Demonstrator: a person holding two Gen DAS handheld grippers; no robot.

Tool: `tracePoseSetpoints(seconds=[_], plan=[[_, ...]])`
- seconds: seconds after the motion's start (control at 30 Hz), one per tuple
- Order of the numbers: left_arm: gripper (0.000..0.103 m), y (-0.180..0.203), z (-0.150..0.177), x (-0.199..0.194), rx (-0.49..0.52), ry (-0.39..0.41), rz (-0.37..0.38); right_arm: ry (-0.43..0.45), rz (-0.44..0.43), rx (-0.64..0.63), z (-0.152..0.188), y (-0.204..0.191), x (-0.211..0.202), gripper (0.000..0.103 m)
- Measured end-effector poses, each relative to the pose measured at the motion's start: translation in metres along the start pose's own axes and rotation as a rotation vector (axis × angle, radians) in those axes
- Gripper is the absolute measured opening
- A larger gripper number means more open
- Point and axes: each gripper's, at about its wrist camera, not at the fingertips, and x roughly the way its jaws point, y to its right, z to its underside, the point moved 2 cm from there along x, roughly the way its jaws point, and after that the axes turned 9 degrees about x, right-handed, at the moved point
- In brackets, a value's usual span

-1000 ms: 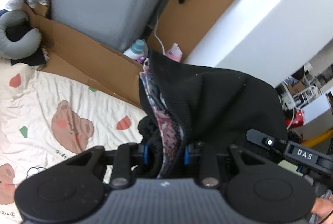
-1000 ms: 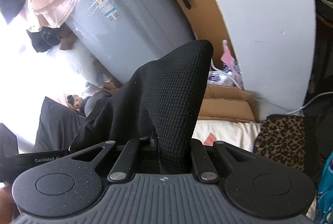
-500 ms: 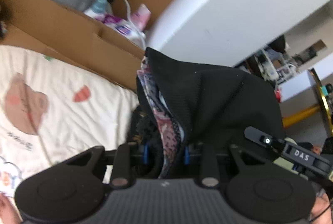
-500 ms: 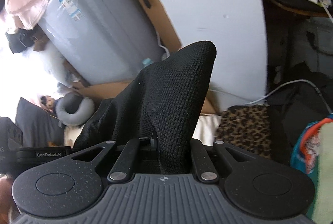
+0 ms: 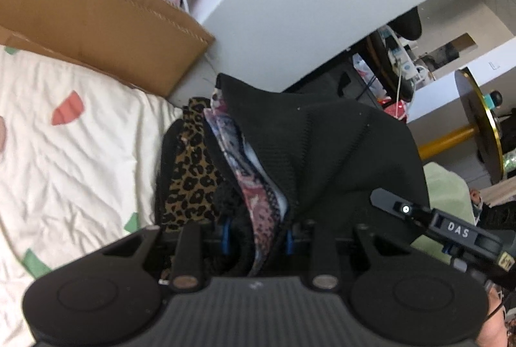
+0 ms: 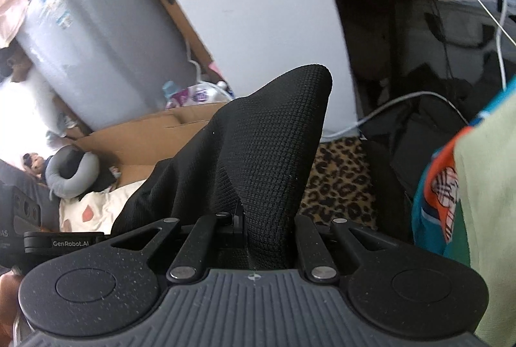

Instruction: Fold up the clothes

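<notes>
Two grippers each clamp the same black knit garment (image 5: pixel 322 147), which fills the centre of both wrist views. The left gripper (image 5: pixel 258 237) pinches it together with a pink patterned lining (image 5: pixel 254 185) showing at its edge; the right gripper (image 6: pixel 258 227) holds a peaked fold of the fabric. A leopard-print cloth (image 5: pixel 190 172) lies just left of the garment, on a cream printed bedsheet (image 5: pixel 74 153). A cardboard box (image 5: pixel 106 24) sits upper left.

Black hand-held gripper (image 6: pixel 258 230), ribbed grey top, seemingly.
</notes>
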Motion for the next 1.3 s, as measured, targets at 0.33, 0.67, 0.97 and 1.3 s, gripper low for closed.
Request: tracePoseSetpoints(seconds=[0.33,0.67,0.97,1.3], plan=[[0.031,-0.014,0.015,0.053,0.029,0.018,0.036,0.064,0.07,0.071,0.026,0.047,0.032,0.007],[0.031,-0.04,0.01,0.104,0.016,-0.008,0.089,0.072,0.125,0.121,0.029,0.086,0.081,0.007],[0.032,-0.058,-0.01,0.129,0.034,0.003,0.124,0.081,0.141,0.084,0.011,0.096,0.107,0.007],[0.032,-0.081,-0.03,0.159,0.02,-0.005,0.117,0.051,0.147,0.069,-0.015,0.108,0.149,0.007]])
